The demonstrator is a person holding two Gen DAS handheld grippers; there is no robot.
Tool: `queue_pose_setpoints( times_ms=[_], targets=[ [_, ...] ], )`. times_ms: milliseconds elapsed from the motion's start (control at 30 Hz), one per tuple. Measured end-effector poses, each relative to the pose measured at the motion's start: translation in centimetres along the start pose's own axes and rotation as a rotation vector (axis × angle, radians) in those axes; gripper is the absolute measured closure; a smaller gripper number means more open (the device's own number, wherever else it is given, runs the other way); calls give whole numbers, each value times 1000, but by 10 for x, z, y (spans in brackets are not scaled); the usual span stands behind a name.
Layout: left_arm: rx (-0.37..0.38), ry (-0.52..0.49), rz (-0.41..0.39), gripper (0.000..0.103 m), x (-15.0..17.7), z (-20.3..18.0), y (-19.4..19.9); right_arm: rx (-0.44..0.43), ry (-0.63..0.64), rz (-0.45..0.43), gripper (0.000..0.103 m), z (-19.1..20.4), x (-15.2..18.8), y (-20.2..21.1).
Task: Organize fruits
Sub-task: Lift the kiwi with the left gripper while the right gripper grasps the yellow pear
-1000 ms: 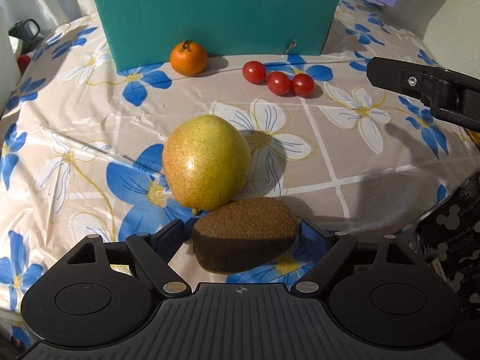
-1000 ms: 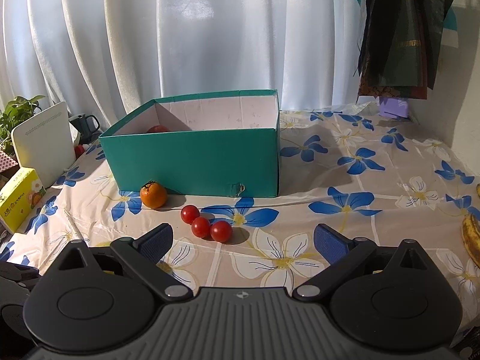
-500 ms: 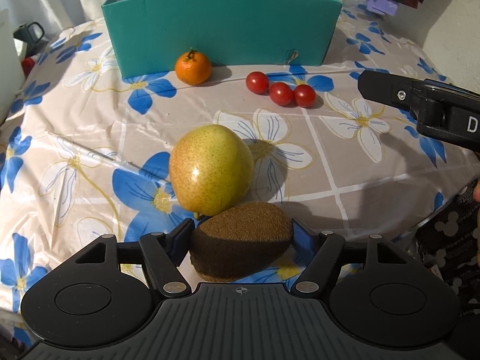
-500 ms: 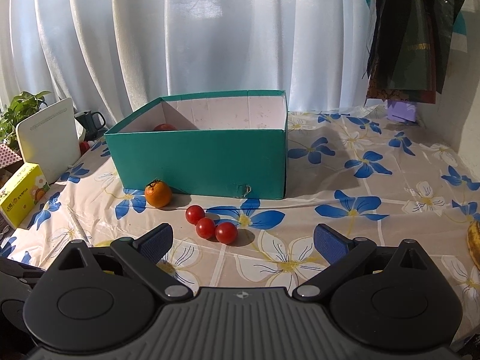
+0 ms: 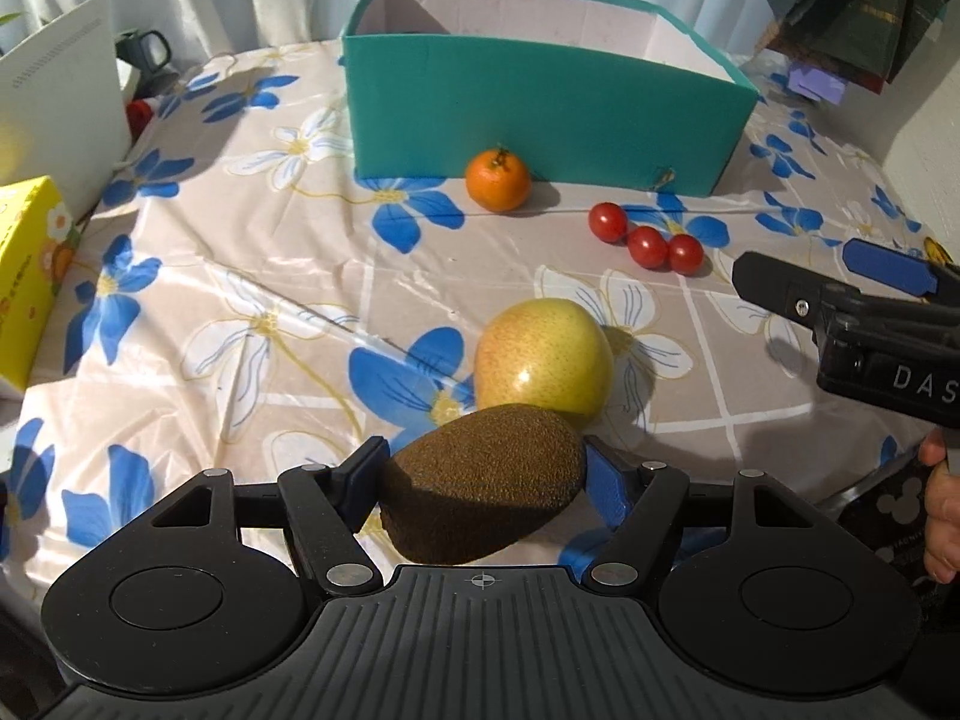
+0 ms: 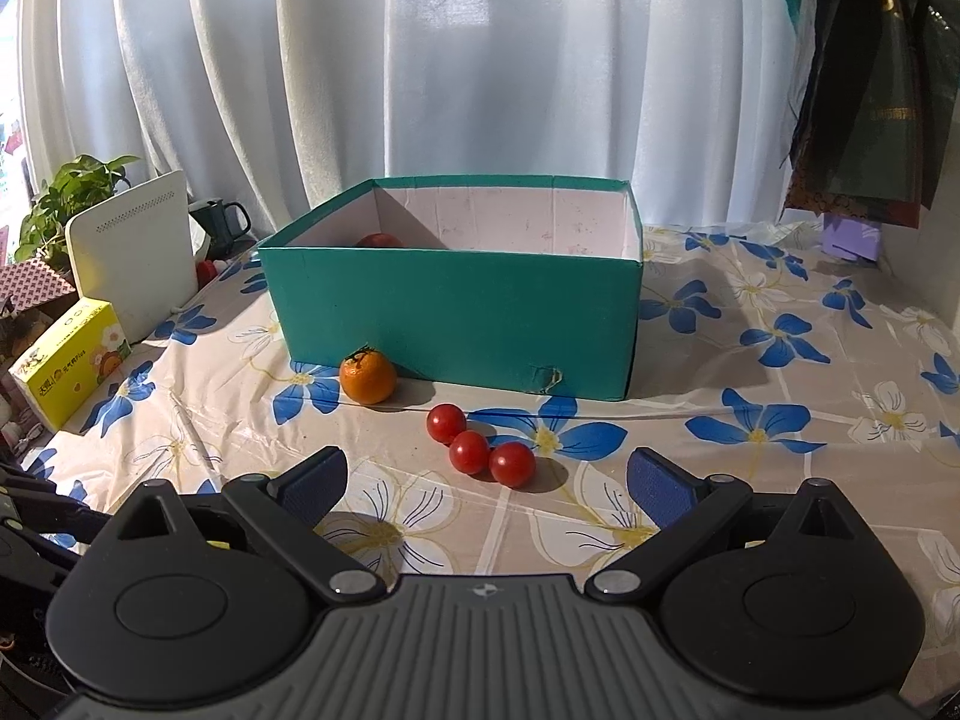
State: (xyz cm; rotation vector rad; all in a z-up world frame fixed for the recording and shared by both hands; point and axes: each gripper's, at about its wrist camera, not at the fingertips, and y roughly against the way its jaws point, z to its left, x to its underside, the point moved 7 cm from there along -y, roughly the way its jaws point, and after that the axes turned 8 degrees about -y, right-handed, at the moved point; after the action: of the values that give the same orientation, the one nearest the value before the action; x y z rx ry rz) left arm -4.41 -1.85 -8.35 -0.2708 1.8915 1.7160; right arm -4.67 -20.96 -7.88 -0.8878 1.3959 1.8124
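My left gripper (image 5: 483, 483) is shut on a brown kiwi (image 5: 480, 495), which hangs above the cloth between both blue pads. Just beyond it a yellow pear (image 5: 545, 355) lies on the flowered tablecloth (image 5: 270, 276). Farther off sit a tangerine (image 5: 498, 181) and three cherry tomatoes (image 5: 647, 245) in front of the teal box (image 5: 540, 126). My right gripper (image 6: 487, 483) stands open and empty, low over the cloth, with the tomatoes (image 6: 480, 447) and tangerine (image 6: 367, 375) ahead of it. It also shows at the right of the left wrist view. A red fruit (image 6: 378, 240) lies inside the box (image 6: 456, 312).
A yellow carton (image 6: 72, 354), a white device (image 6: 135, 264), a dark mug (image 6: 219, 222) and a plant (image 6: 72, 192) stand at the left. Dark bags (image 6: 870, 90) hang at the right by the wall. A hand (image 5: 942, 510) shows at the right edge.
My left gripper closed on the kiwi and lifted it off the cloth, away from the pear. The right gripper drifted slightly; its jaws stayed wide.
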Motion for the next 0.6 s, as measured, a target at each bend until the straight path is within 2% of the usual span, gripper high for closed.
queue_pose_setpoints(
  times_ms=[233, 367, 600],
  targets=[
    [-81, 69, -26, 29, -6, 38, 12, -33, 38, 28, 3, 22, 4, -8],
    [-124, 103, -45, 29, -12, 60, 16, -59, 81, 74, 3, 41, 12, -18],
    [-141, 146, -69, 29, -18, 86, 20, -132, 174, 150, 5, 80, 23, -36]
  ],
)
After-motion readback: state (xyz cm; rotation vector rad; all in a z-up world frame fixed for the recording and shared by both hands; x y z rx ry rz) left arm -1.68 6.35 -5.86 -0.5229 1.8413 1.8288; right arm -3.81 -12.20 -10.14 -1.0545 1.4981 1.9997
